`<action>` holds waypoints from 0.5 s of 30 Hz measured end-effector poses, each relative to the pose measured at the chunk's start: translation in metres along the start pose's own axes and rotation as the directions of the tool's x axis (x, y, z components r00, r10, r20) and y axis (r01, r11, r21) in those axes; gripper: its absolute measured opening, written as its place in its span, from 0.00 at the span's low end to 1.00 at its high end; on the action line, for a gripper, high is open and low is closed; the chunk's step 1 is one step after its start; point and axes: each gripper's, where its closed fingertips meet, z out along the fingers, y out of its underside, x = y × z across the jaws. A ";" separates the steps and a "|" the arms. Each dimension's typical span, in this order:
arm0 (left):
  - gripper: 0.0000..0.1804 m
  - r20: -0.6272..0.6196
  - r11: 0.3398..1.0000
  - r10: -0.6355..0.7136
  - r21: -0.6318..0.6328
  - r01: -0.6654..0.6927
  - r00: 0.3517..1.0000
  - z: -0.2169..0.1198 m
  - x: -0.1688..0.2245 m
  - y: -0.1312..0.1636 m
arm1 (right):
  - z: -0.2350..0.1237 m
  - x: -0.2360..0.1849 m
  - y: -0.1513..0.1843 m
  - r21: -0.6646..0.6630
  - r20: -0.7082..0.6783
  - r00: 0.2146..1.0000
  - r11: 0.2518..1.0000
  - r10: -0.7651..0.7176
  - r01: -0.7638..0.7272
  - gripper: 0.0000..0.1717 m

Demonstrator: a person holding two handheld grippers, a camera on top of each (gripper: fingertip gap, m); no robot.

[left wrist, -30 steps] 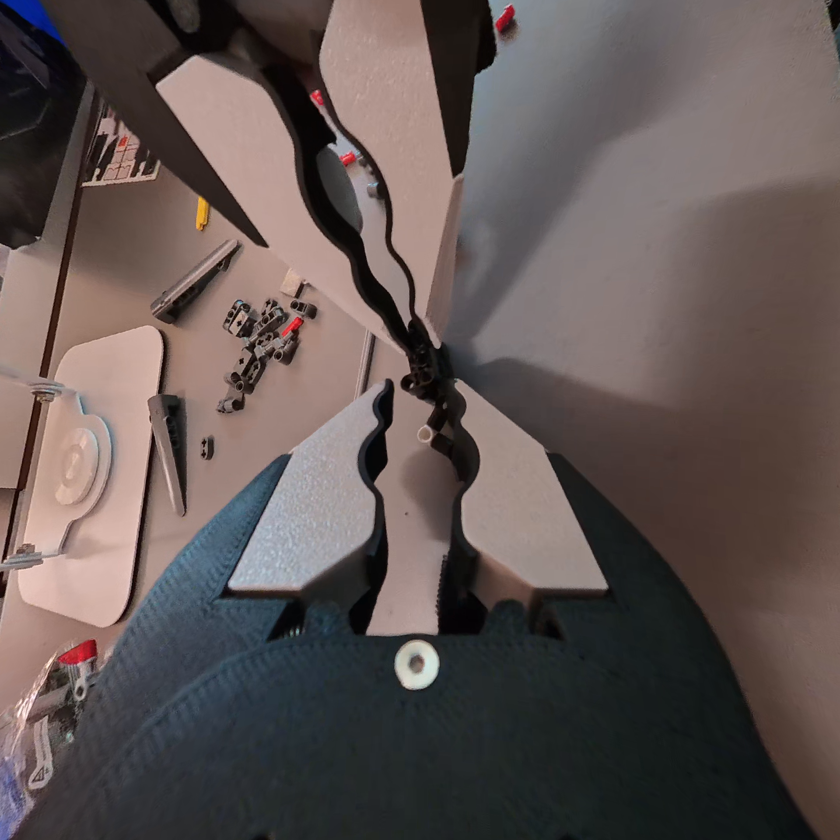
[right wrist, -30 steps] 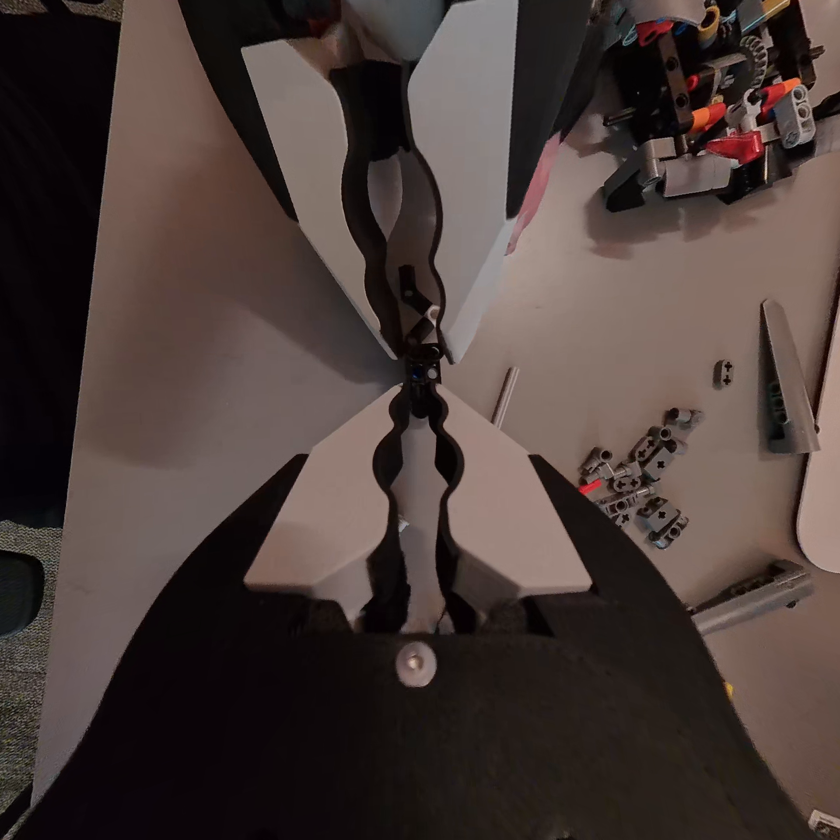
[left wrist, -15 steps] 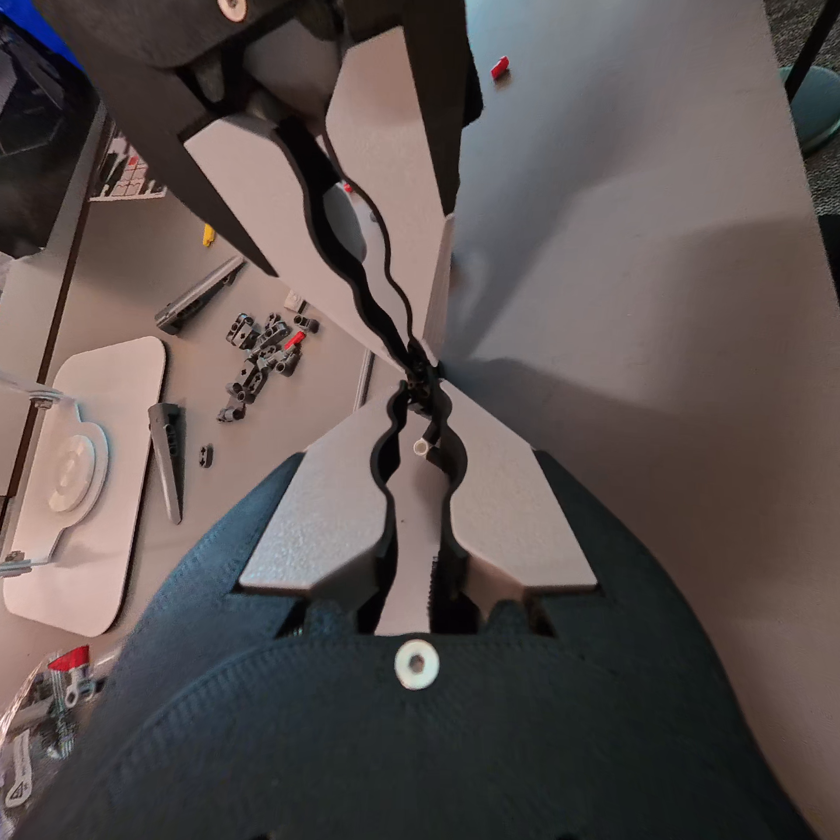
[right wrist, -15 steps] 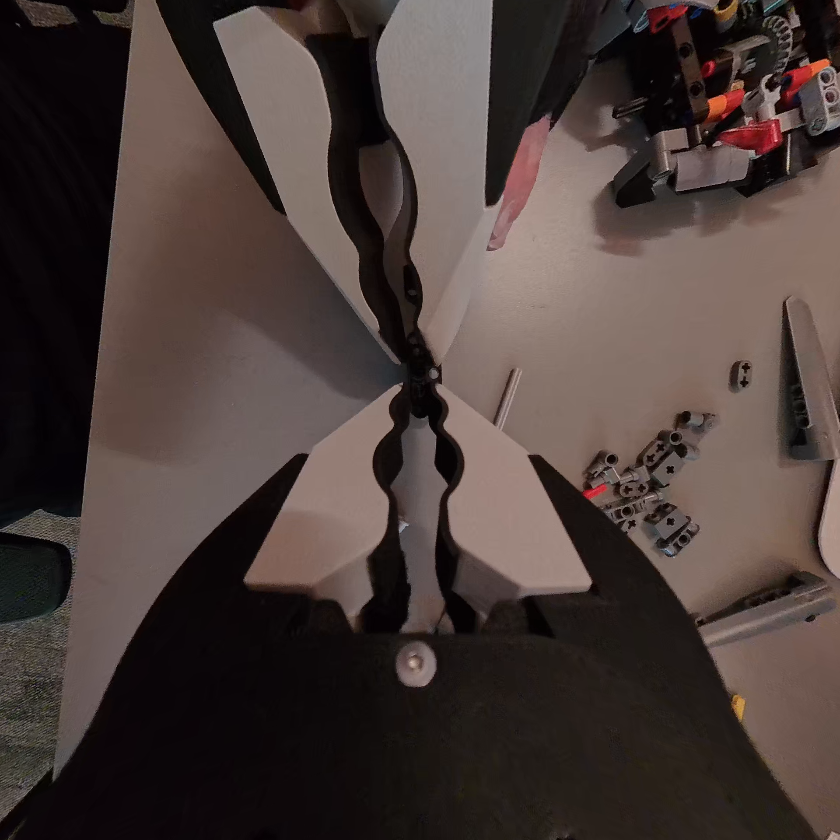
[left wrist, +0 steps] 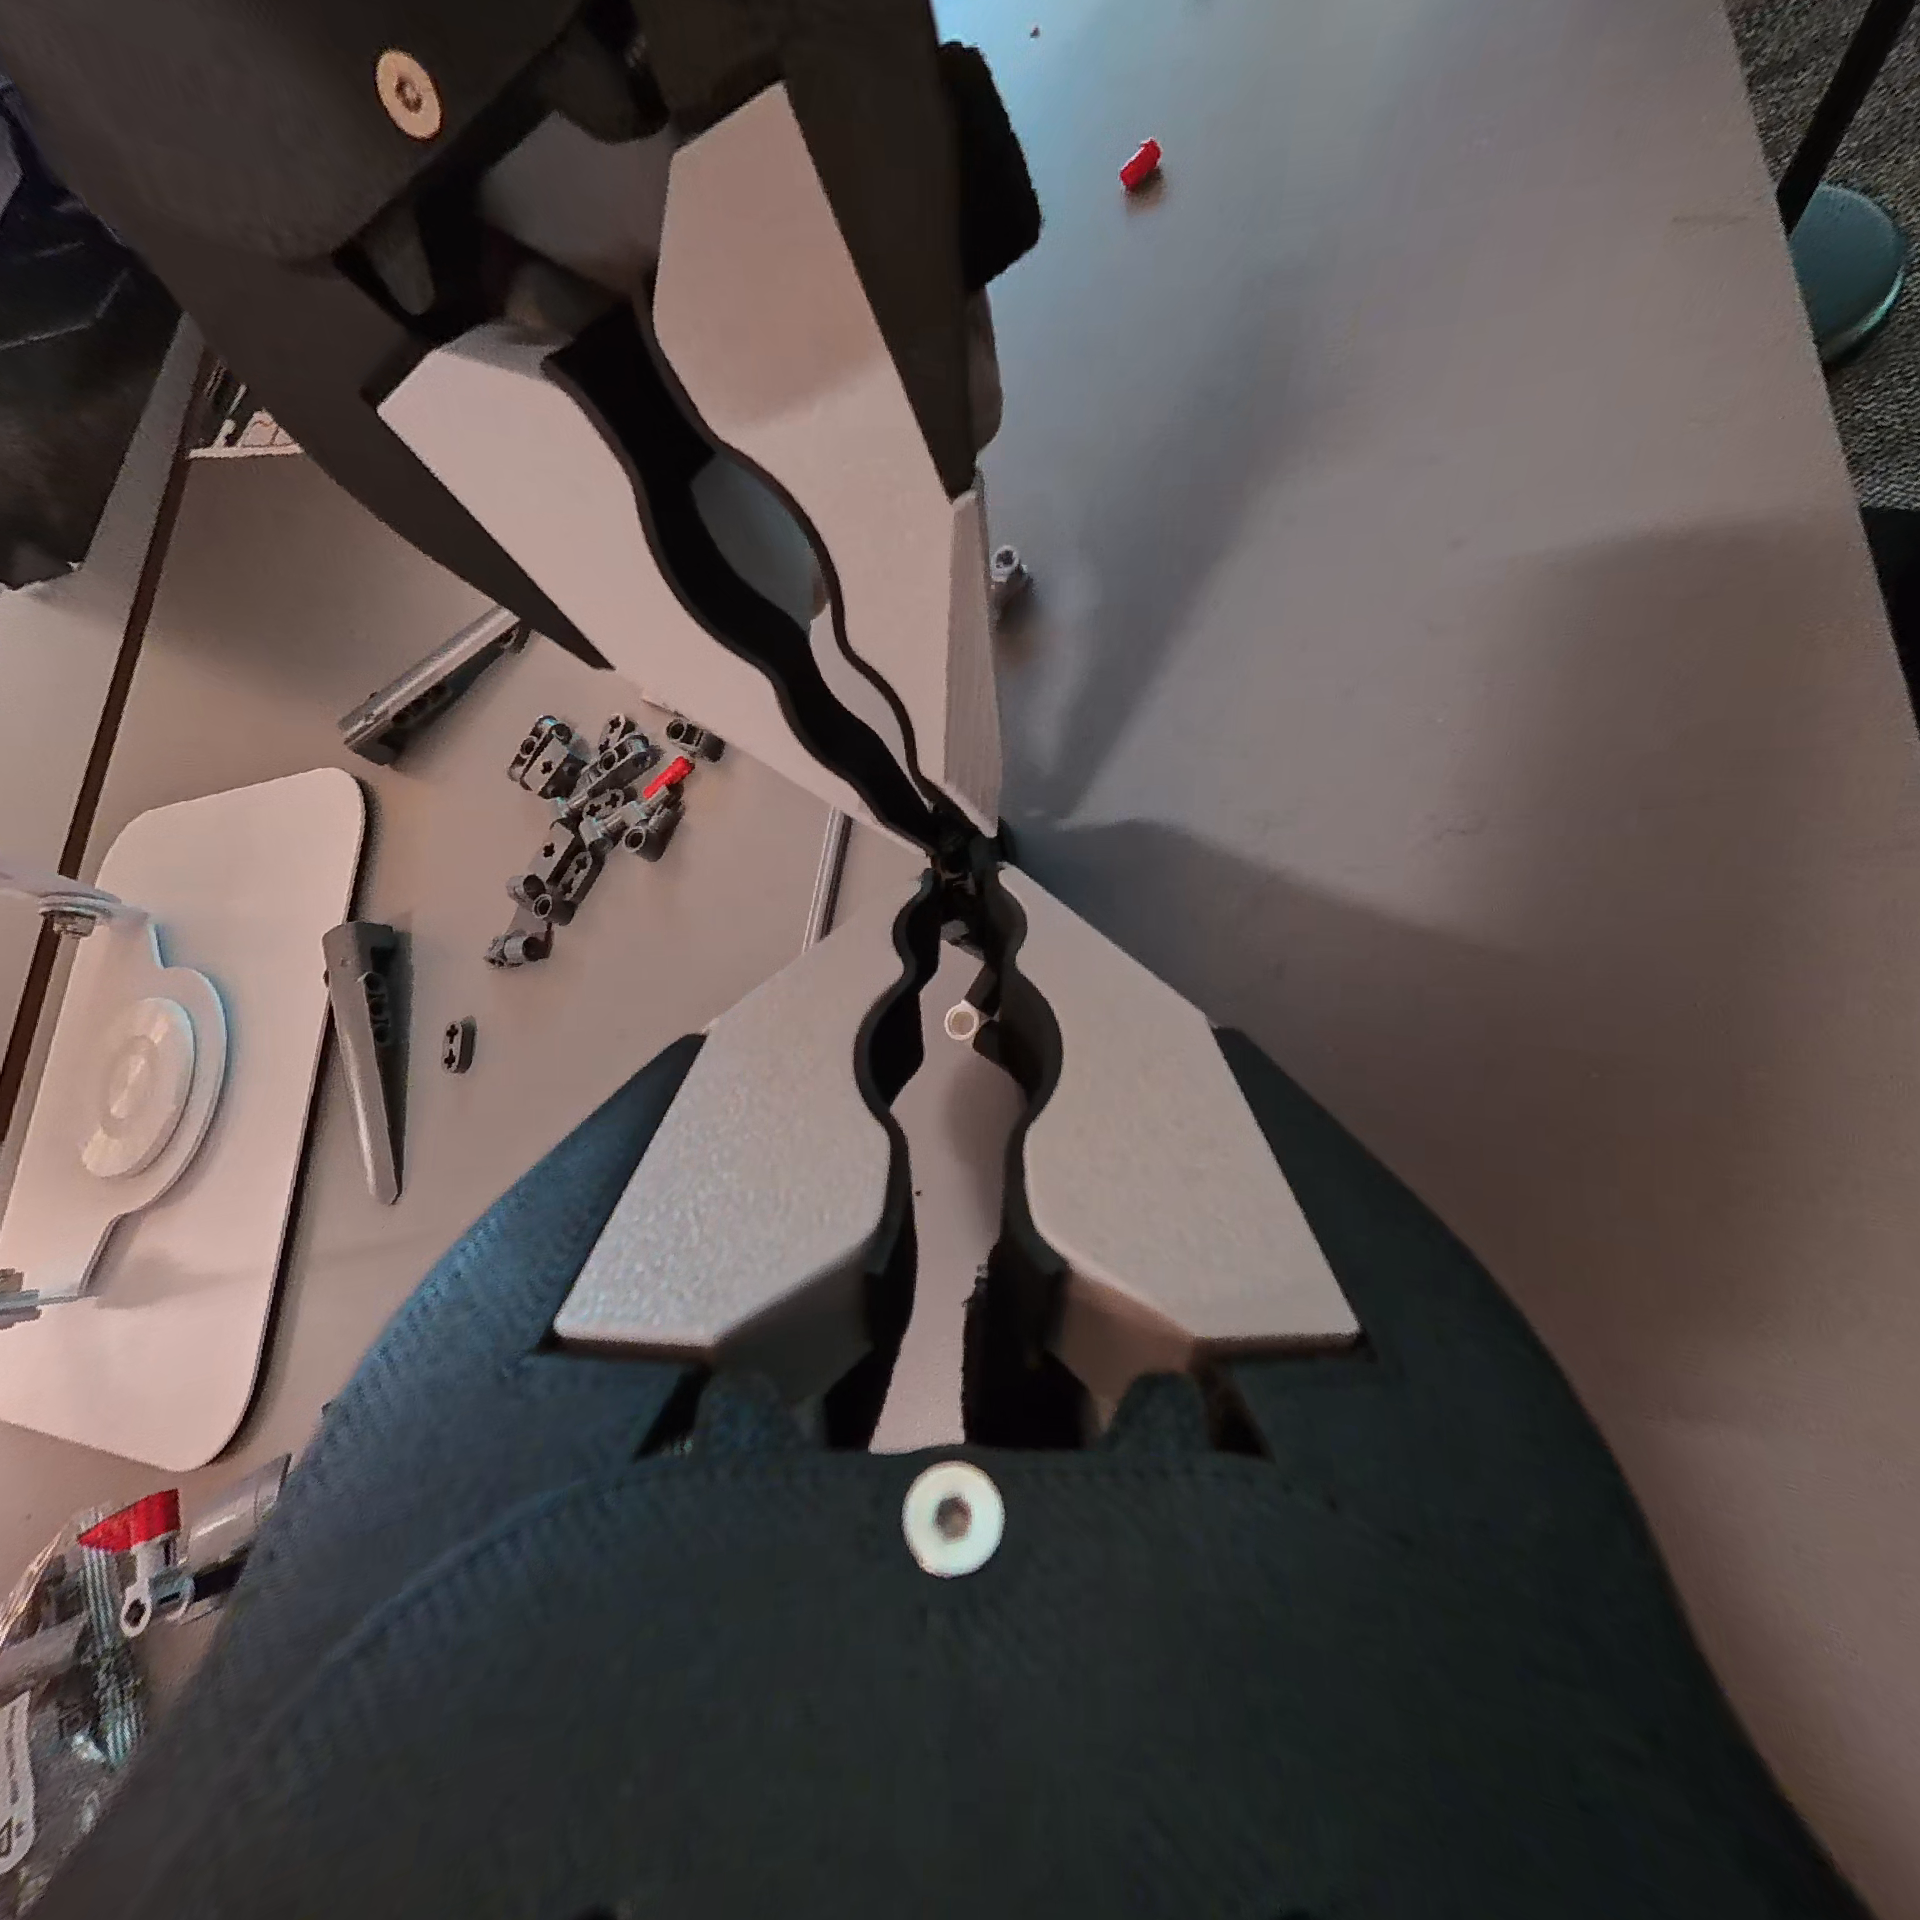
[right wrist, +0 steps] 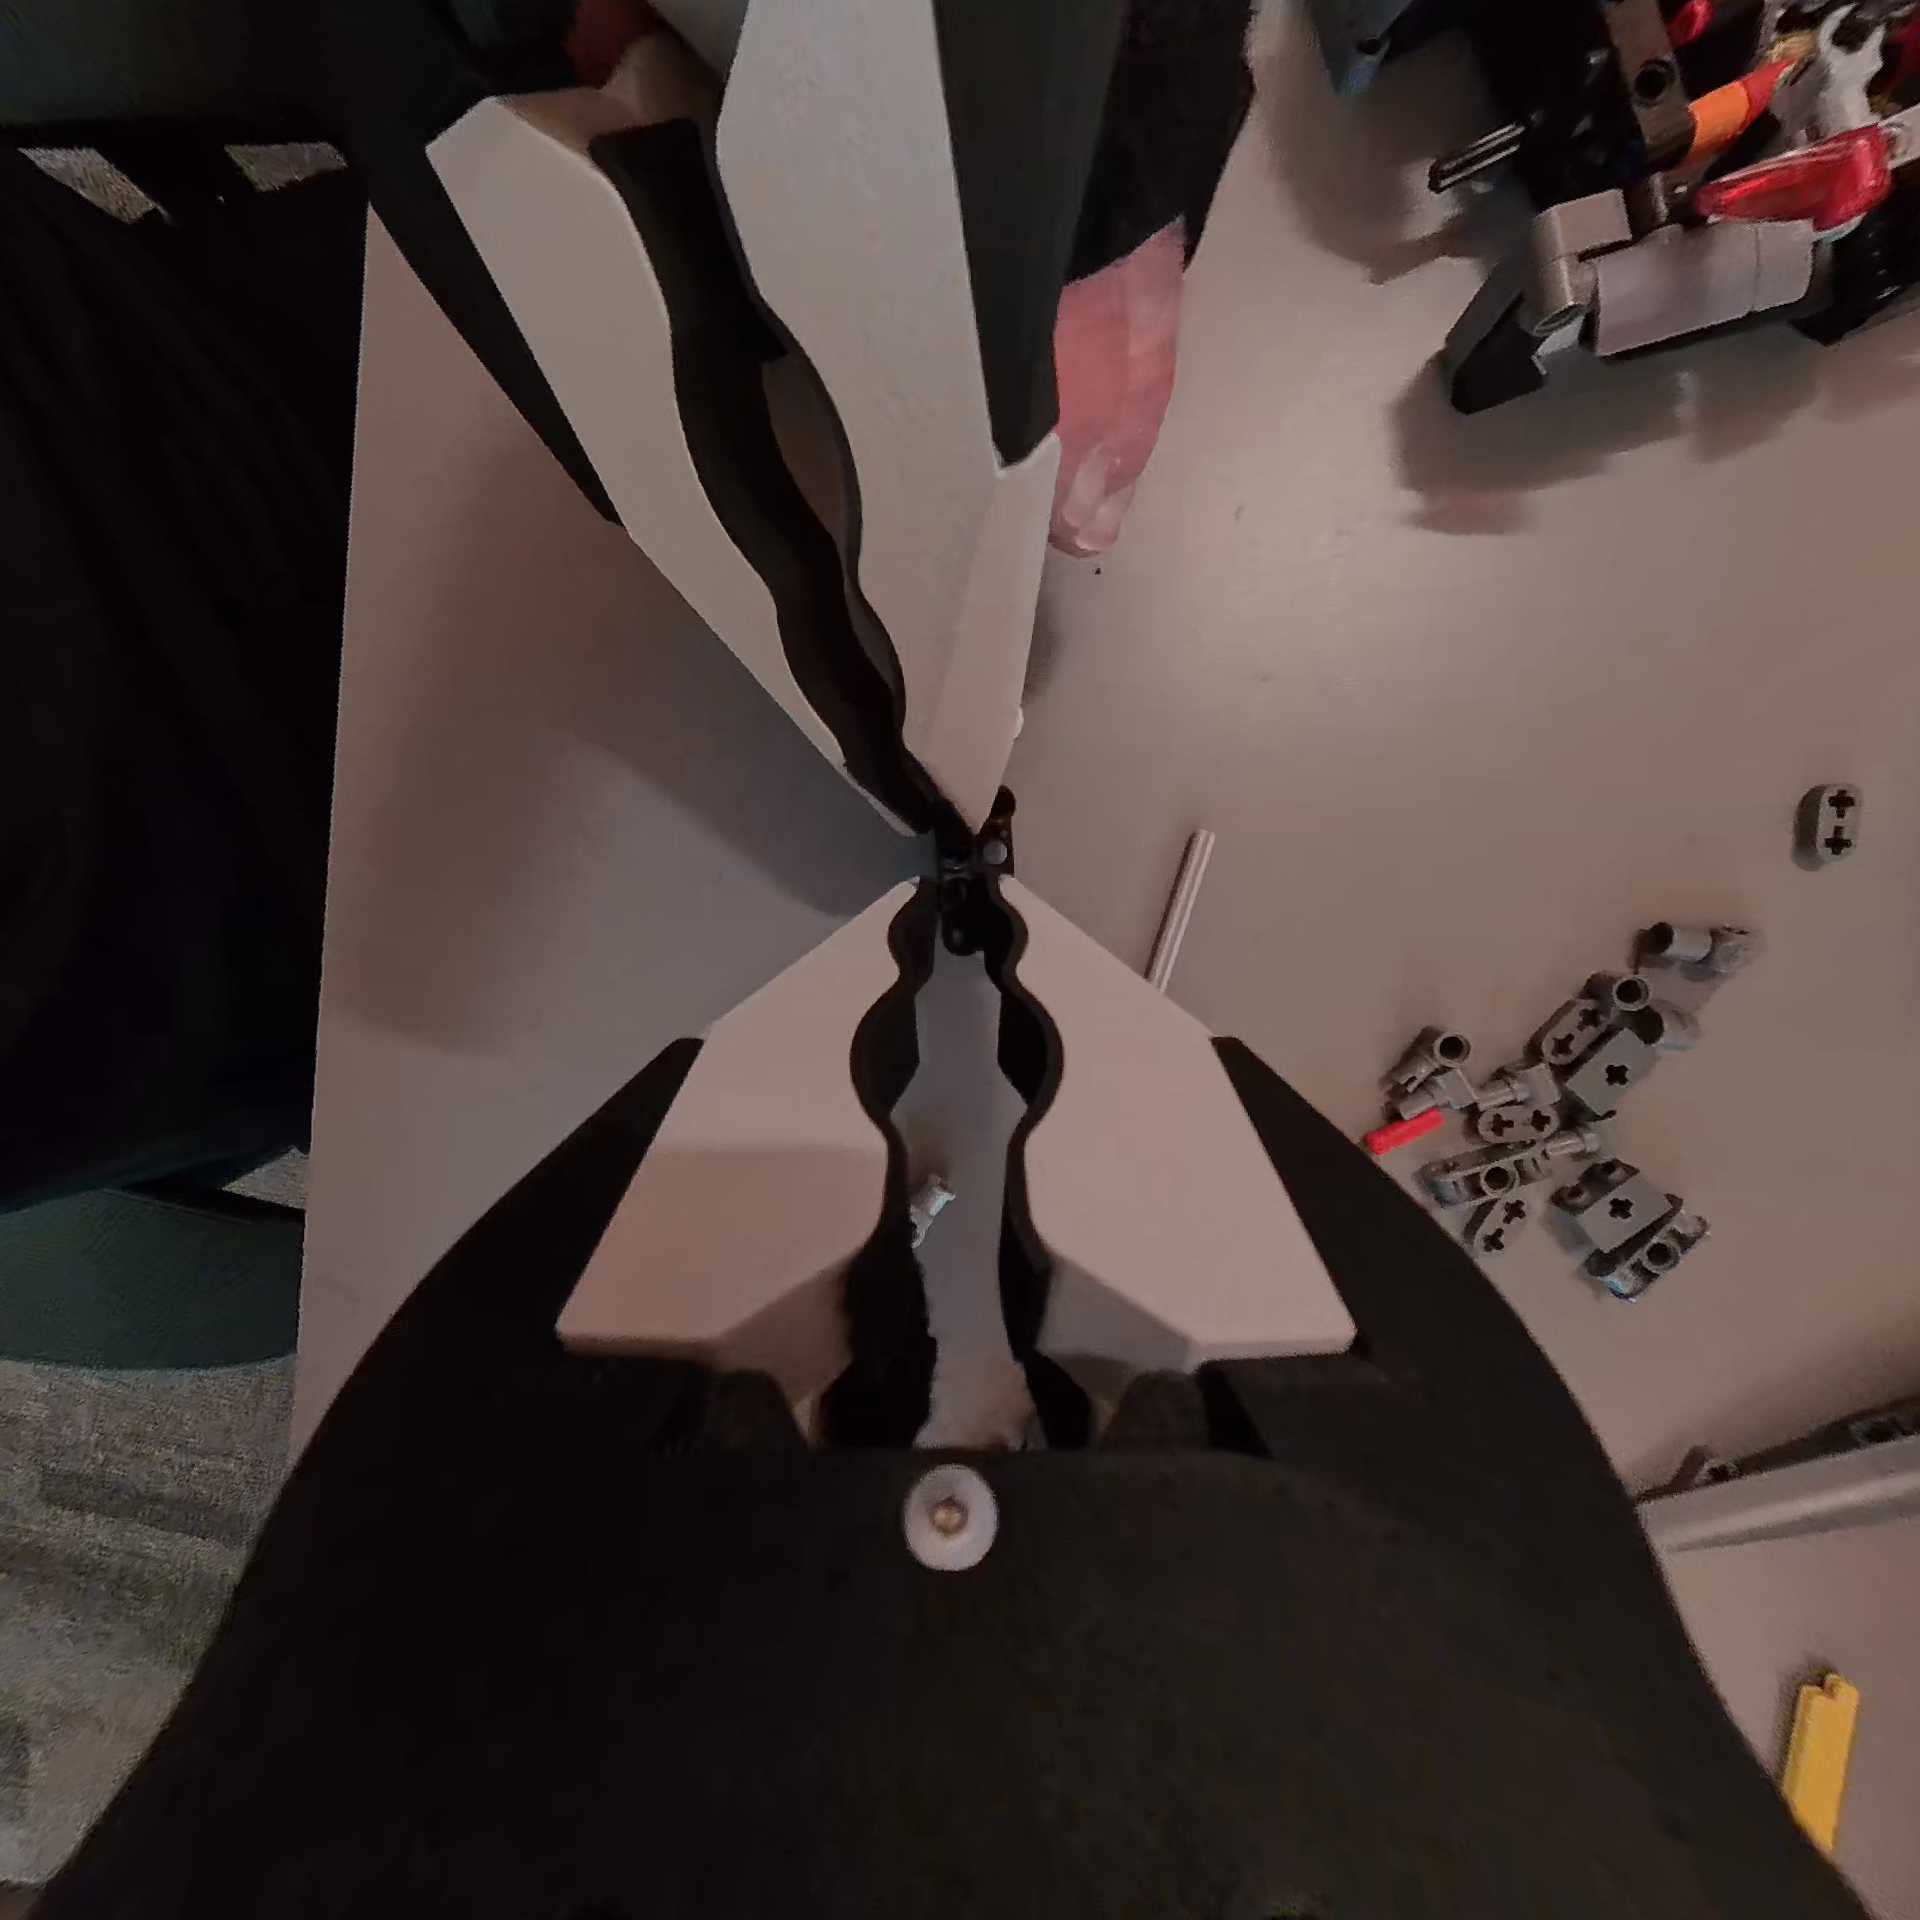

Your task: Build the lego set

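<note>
Left gripper point(left wrist: 961, 914): jaws closed on a small black building-toy assembly point(left wrist: 958, 873), pads pressing its sides near the fingertips; a black arm of it with a white tube end point(left wrist: 962, 1022) hangs back between the fingers.
Right gripper point(right wrist: 961, 914): jaws closed on a black pin-hole connector piece point(right wrist: 961, 883) at the very tips; the piece juts past the tips toward the other gripper.
Meeting point: the two grippers face each other tip to tip above the table point(left wrist: 1455, 727) — the black pieces touch there, and whether they are joined cannot be told.
Black piece position: in the air between both pairs of fingertips, over the bare part of the table near its edge.
Nearby on table: a thin grey axle rod point(right wrist: 1179, 904) lies just beside the right gripper's fingertips; a heap of grey connector pieces point(right wrist: 1548, 1132) with a red pin point(right wrist: 1403, 1135) lies further off.
Further parts: a single grey link point(right wrist: 1827, 826), a long grey tapered panel point(left wrist: 366, 1049), a grey beam point(left wrist: 436, 696), a yellow piece point(right wrist: 1820, 1766), a small red piece point(left wrist: 1140, 163).
Model: a partly built, many-coloured toy vehicle point(right wrist: 1704, 208) stands at the far side of the table.
Other: a light flat board point(left wrist: 187, 1101) lies at the table's side — a person's fingertip point(right wrist: 1101, 457) shows behind the far gripper.
</note>
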 end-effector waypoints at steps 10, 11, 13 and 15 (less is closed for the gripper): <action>0.02 0.034 0.998 0.052 -0.025 -0.051 0.998 0.000 0.000 0.000 | -0.008 0.000 0.001 0.081 -0.106 0.992 0.993 -0.072 0.081 0.05; 0.02 0.040 0.998 0.061 -0.029 -0.060 0.997 0.000 0.000 0.000 | -0.006 -0.001 0.001 0.078 -0.120 0.989 0.992 -0.088 0.098 0.06; 0.02 0.049 0.997 0.075 -0.034 -0.073 0.996 0.000 0.000 0.000 | -0.003 0.000 0.001 0.074 -0.144 0.984 0.990 -0.109 0.121 0.05; 0.02 0.059 0.995 0.092 -0.042 -0.089 0.994 0.000 0.000 0.000 | -0.002 0.000 0.002 0.074 -0.151 0.982 0.990 -0.111 0.124 0.04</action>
